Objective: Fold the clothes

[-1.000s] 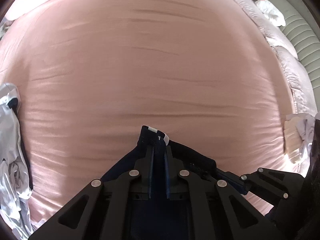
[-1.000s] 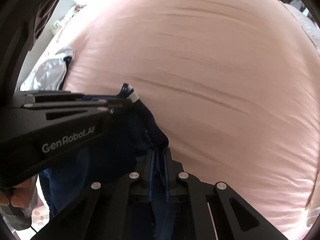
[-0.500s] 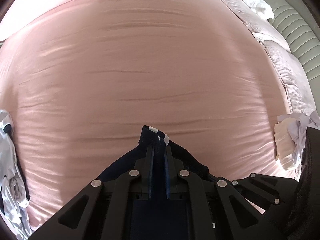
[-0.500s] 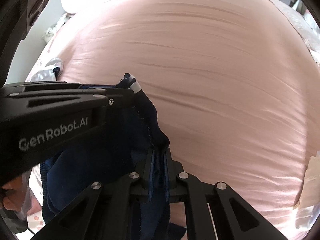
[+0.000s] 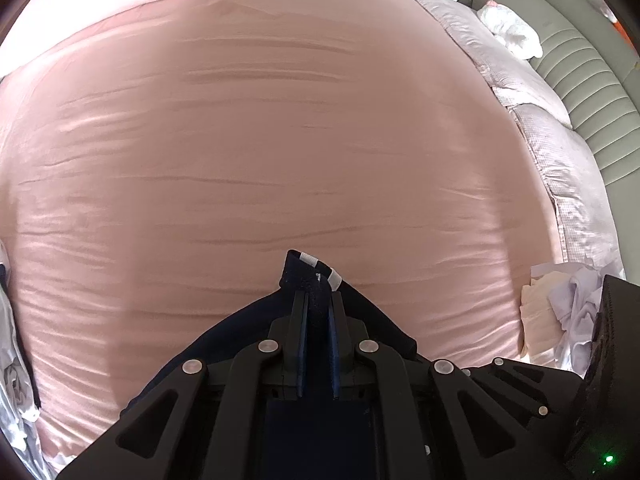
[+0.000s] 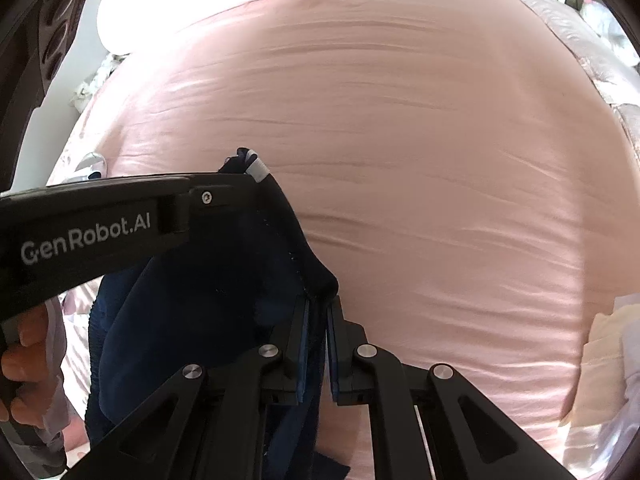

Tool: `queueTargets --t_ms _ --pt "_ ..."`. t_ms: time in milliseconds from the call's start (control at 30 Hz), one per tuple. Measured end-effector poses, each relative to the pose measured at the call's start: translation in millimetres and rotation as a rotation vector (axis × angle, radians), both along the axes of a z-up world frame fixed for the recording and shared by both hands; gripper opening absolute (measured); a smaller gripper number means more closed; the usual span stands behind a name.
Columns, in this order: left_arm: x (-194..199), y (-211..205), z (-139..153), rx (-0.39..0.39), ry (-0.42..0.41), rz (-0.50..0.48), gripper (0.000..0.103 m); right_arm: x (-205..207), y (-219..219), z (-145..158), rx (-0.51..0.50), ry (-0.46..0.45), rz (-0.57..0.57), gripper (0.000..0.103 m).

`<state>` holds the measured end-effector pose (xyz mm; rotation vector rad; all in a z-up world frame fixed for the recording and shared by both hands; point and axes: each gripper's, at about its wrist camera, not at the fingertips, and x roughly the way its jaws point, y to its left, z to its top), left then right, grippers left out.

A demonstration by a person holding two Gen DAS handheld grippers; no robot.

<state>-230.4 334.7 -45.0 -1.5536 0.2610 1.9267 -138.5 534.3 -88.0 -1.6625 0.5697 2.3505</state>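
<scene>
A dark navy garment [image 5: 308, 280] with a white tag at its corner hangs above the pink bed sheet [image 5: 280, 140]. My left gripper [image 5: 317, 300] is shut on that tagged corner. In the right wrist view the same navy garment [image 6: 208, 280] drapes down at the left. My right gripper [image 6: 318, 304] is shut on another bunched edge of it. The left gripper [image 6: 252, 180] reaches in from the left there, holding the tagged corner a little beyond the right one. The cloth below both grips is hidden by the gripper bodies.
Pale folded clothes [image 5: 560, 312] lie at the bed's right edge. A silvery white garment [image 5: 12, 380] sits at the left edge. A quilted blanket [image 5: 552, 128] and a grey sofa [image 5: 592, 80] lie beyond at the right. A hand [image 6: 24, 356] shows at lower left.
Both grippers have risen with the navy garment. The right one has drawn away sideways from the left, so the cloth between them spreads. More of the bed shows now.
</scene>
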Motion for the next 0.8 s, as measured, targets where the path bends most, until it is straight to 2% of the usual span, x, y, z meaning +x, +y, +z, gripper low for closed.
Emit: queueTargets --t_ms 133,200,367,433,467,500,567,600,633,700,733,800 --pt "1.7 -9.9 5.7 0.037 -0.003 0.011 0.008 5.1 2.9 9.1 0.012 -0.003 -0.019 0.006" --pt "2.1 -14.4 9.1 0.053 -0.002 0.010 0.008 -49.5 -29.0 2.5 0.010 -0.010 -0.028 0.006" --pt "3.2 -29.6 22.5 0.106 -0.017 0.003 0.008 -49.6 -33.1 2.5 0.012 -0.013 -0.044 0.006" --pt "2.6 -35.5 23.8 0.104 -0.024 -0.002 0.009 -69.7 3.0 -4.6 0.017 -0.020 -0.043 0.006" --pt "1.8 -38.4 24.3 0.099 -0.030 0.000 0.011 -70.8 6.1 -4.3 0.017 -0.020 -0.047 0.006" --pt "0.3 -40.6 24.2 0.094 -0.042 0.008 0.016 -71.6 3.1 -5.0 0.014 -0.023 -0.047 0.006" --pt "-3.7 -47.1 22.3 0.091 -0.066 0.032 0.041 -78.3 11.8 -8.3 0.013 -0.039 -0.041 0.006" --pt "-5.5 -50.4 20.2 0.092 -0.070 0.048 0.060 -79.1 14.1 -7.7 0.023 -0.048 -0.045 0.008" --pt "-6.3 -54.6 18.8 0.101 -0.066 0.067 0.065 -78.8 14.0 -6.5 0.034 -0.056 -0.051 0.013" --pt "-5.9 -66.8 23.1 0.137 -0.071 0.083 0.065 -78.2 13.9 -4.1 0.056 -0.073 -0.064 0.060" --pt "-6.4 -71.5 22.1 0.141 -0.085 0.081 0.065 -76.7 14.3 -1.8 0.055 -0.066 -0.072 0.066" --pt "-7.8 -81.5 21.7 0.123 -0.102 0.080 0.065 -73.1 15.5 4.4 0.040 -0.052 -0.096 0.066"
